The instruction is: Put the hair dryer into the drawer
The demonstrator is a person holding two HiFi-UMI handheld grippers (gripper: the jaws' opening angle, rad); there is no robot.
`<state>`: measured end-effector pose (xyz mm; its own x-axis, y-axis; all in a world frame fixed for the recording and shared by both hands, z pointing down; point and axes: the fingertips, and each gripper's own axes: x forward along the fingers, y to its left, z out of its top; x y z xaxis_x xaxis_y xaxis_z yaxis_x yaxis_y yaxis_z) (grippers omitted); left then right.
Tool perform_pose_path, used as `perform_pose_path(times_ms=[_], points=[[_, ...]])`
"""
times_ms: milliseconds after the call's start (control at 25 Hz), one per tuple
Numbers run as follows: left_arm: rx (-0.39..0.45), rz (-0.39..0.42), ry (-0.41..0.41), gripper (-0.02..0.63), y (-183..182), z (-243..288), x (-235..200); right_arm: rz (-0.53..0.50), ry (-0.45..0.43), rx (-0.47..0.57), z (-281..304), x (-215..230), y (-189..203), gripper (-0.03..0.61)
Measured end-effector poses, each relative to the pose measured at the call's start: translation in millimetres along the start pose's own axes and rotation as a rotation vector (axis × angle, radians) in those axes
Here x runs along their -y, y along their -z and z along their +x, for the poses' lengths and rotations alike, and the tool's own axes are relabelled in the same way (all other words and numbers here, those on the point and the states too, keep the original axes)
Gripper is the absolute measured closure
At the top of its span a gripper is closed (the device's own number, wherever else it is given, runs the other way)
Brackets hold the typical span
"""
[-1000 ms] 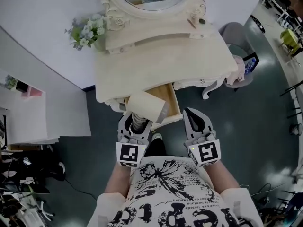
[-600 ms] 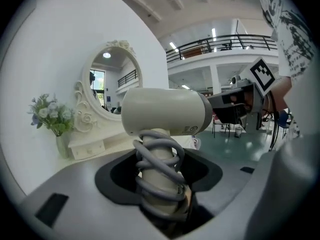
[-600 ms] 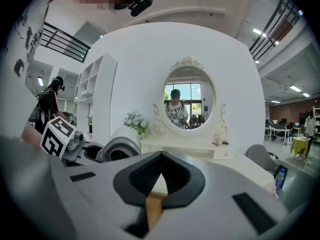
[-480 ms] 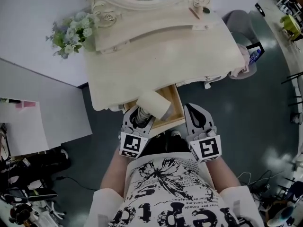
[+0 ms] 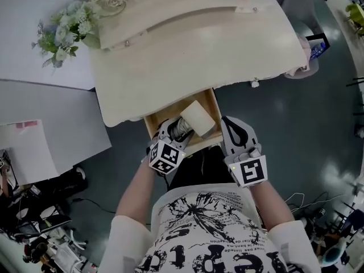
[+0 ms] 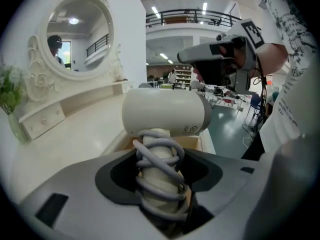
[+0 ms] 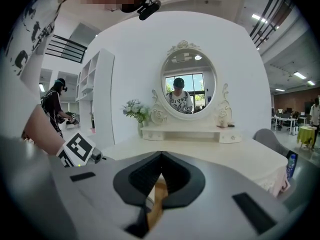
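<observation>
A cream hair dryer [image 5: 196,118] with a grey cord wound round its handle hangs over the open wooden drawer [image 5: 169,110] of the dressing table. My left gripper [image 5: 173,132] is shut on that wrapped handle, tilted down toward the drawer. In the left gripper view the dryer's barrel [image 6: 165,111] lies crosswise just above the jaws, with the drawer's wood [image 6: 194,143] behind it. My right gripper [image 5: 230,125] hovers beside the drawer's right front corner, shut with nothing in it. In the right gripper view its tips [image 7: 160,156] meet, and a strip of the drawer's wood [image 7: 159,191] shows below them.
The cream dressing table top [image 5: 187,56] stretches beyond the drawer, with a flower vase [image 5: 60,33] at its back left and an oval mirror [image 7: 189,86] behind. A grey chair [image 5: 301,4] stands at the right, a white cabinet [image 5: 45,129] at the left.
My left gripper has come down and tipped forward, bringing the hair dryer lower over the open drawer. My right gripper has also sunk a little beside it.
</observation>
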<state>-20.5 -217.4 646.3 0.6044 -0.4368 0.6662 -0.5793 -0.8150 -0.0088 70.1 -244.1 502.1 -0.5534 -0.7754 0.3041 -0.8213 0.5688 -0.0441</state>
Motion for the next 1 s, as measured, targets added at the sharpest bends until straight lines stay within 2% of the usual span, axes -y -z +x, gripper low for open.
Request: perform_pose_path(times_ms=[160,440,720,1000], points=[[-0.085,0.003,0.094,0.364,25,29,7,0.000,-0.004,0.022,8,3,8,0.569],[-0.208,0.037,0.195,0.364,60,65,10,0.038,0.016,-0.035,10,12,29,0.569],[-0.338,0.089,0.284,0.364,87,89,19,0.042,0.022,-0.038,8,24,38,0.569],[-0.423,0.048,0.349,0.364,107,97,31,0.047,0.039,-0.064,7,35,46,0.569]])
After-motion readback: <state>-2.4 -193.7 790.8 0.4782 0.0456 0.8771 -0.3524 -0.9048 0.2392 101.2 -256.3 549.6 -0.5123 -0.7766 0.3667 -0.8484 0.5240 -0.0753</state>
